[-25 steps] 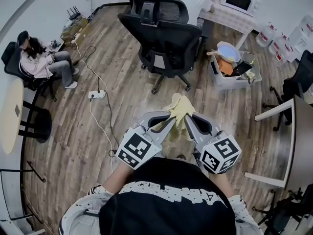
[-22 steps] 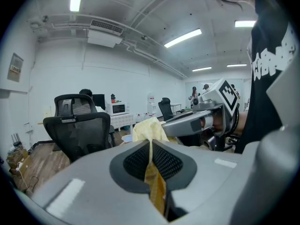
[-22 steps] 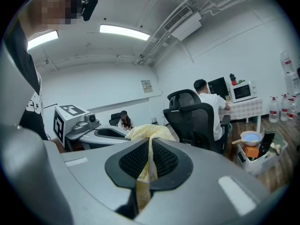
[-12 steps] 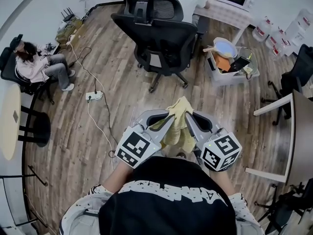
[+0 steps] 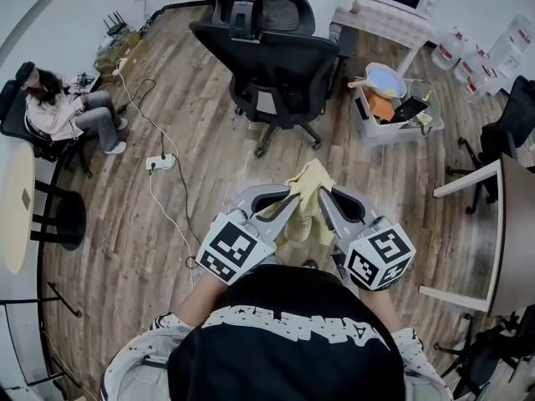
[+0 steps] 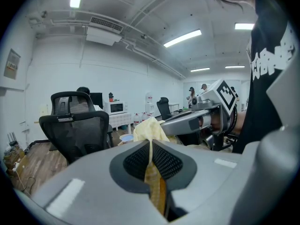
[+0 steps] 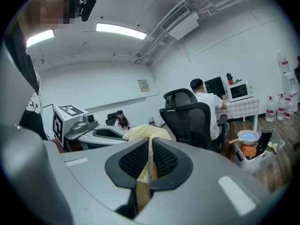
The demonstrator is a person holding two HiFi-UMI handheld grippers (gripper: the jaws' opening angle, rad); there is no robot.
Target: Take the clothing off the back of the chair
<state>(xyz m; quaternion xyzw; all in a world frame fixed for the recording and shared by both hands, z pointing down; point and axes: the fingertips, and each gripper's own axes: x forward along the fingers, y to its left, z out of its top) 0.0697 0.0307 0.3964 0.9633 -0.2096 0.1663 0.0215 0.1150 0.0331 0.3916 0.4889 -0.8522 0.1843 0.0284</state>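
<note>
2 grippers [image 5: 292,199] [image 5: 320,195] pinch crumpled yellow clothing [image 5: 308,177].

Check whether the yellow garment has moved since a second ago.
No. The yellow garment, gripped by the left claw and right claw, hangs at the same gap from the black chair.

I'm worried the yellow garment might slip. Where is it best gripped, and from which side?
Probably the bunched top edge of the yellow garment, as now: the left gripper meets it from the left, the right gripper from the right, each with jaws shut on a fold. The rest hangs loose below them, so the weight is shared.
</note>
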